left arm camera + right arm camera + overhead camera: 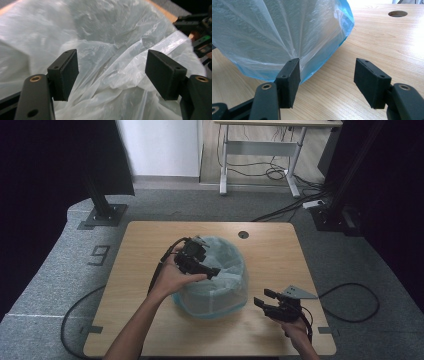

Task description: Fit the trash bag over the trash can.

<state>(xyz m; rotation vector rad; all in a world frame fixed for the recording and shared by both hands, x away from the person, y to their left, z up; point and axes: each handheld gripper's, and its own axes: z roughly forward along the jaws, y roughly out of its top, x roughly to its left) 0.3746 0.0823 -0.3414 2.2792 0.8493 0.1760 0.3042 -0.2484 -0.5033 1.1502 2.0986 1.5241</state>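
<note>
A round blue bin [212, 306] lined with a thin clear plastic bag [222, 257] stands in the middle of the wooden table [280, 250]. My left gripper [214, 272] hangs over the bin's near-left rim and points into its mouth. In the left gripper view its jaws [112, 72] stand open, with crumpled bag film [112, 37] beyond them and neither pad pressing on it. My right gripper [261, 301] is low over the table at the bin's near right. It [327, 72] is open with bare wood between its pads, and its left pad [290, 80] sits close to the bag-covered bin wall [274, 32].
A round cable hole [243, 234] sits near the table's far edge. Bare wood lies right of the bin. Black stand posts [102, 202] rise at both far corners, and cables [350, 305] trail on the grey floor. A white desk [260, 155] stands beyond.
</note>
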